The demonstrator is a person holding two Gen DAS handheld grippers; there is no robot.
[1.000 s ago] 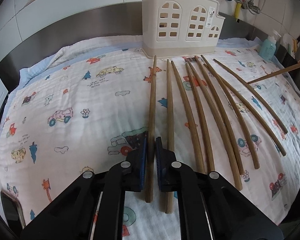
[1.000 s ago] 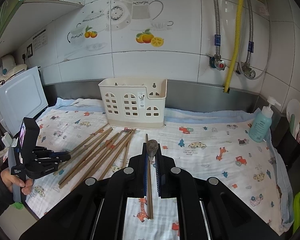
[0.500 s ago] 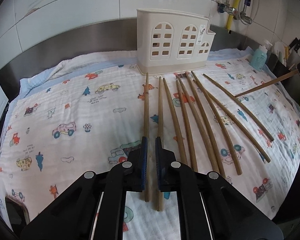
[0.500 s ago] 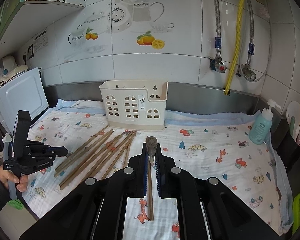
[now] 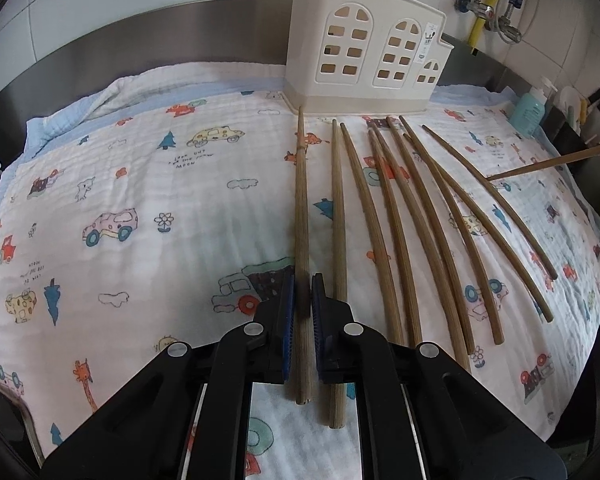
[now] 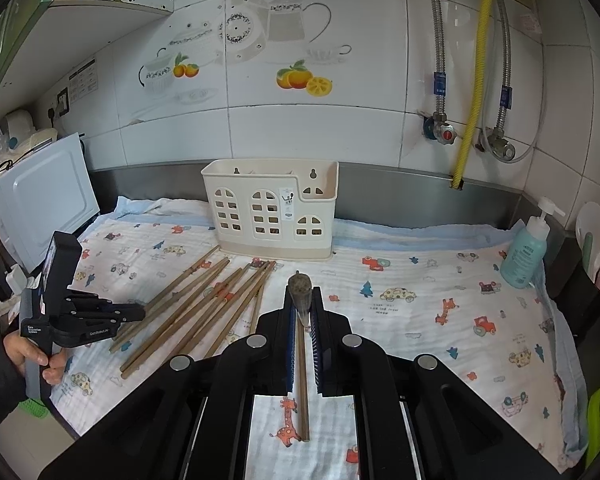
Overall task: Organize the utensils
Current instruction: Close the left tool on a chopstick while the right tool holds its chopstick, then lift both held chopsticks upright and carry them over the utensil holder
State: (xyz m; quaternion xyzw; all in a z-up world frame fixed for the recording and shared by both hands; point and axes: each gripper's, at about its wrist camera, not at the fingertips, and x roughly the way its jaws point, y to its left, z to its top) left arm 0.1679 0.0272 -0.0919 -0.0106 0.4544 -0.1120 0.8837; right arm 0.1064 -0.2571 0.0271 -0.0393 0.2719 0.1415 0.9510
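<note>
My left gripper (image 5: 302, 294) sits at the bottom centre of its own view, its blue-padded jaws closed on one wooden chopstick (image 5: 301, 216) that runs straight up the frame until its far tip nearly meets the base of the cream utensil holder (image 5: 364, 54) at the top. Just right of it a second chopstick (image 5: 337, 216) lies on the cartoon-print cloth (image 5: 120, 200), and the other loose chopsticks (image 5: 428, 216) fan out across the right half. At the far right edge another stick (image 5: 552, 162) slants in above the cloth.

My right gripper (image 6: 304, 312) fills the lower centre of its view, jaws clamped on a single chopstick (image 6: 302, 380) held end-on, its thick butt poking up toward the camera. The holder (image 6: 270, 208) stands upright in the middle of the frame against the steel backsplash. At lower left, my left hand (image 6: 32, 356) grips the other tool over the bundle of chopsticks (image 6: 204, 304). A blue soap bottle (image 6: 526, 248) stands at the right.
</note>
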